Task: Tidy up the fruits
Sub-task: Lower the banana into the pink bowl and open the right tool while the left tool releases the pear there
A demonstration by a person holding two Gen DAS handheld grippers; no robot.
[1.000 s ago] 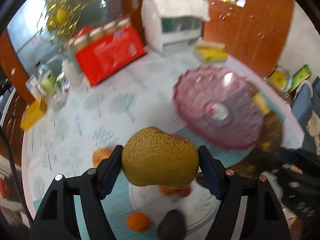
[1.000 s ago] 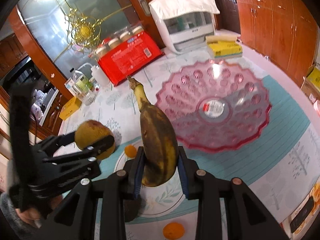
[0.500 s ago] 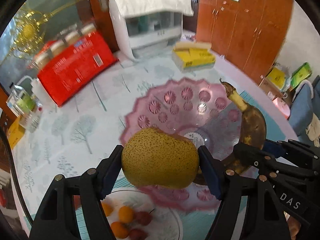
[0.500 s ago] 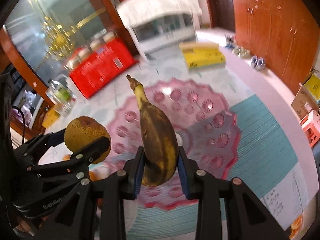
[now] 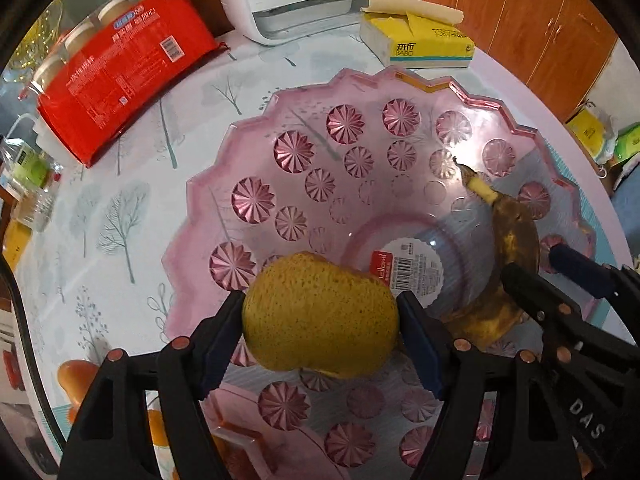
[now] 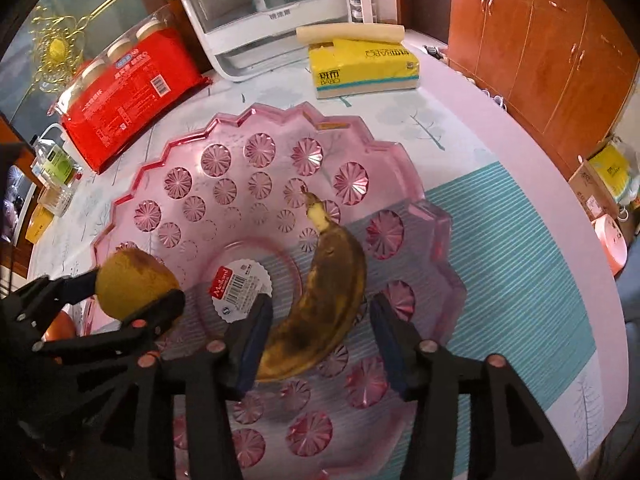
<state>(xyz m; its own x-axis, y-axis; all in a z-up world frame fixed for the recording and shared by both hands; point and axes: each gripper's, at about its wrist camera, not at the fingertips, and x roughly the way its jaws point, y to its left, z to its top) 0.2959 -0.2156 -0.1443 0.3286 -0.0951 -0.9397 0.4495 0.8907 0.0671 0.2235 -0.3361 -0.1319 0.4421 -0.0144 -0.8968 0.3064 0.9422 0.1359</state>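
Hovering over the pink glass bowl [image 5: 256, 136], both grippers are pointing steeply down into it. The left gripper [image 5: 320, 320] is clamping a speckled yellow-green pear [image 5: 320, 316] between its blue pads, holding it just above the bowl's near-left slope, beside the white label [image 6: 240, 288] stuck at the bowl's centre. The right gripper [image 6: 316, 336] is opening its jaws: a brown-spotted banana [image 6: 324, 300] is lying between them, and the right pad stands clear of the peel, while the left pad sits so close that I cannot tell whether it is touching. The banana is resting on the bowl's right inner slope, its stem end pointing toward the bowl's far rim. Beyond the bowl, on the tree-patterned worktop [image 6: 460, 92], are sitting a yellow tissue pack [image 6: 364, 68], a red package of jars [image 5: 120, 76] and a white appliance [image 6: 272, 12]. Orange fruits [image 5: 76, 376] are showing past the bowl's near-left rim.
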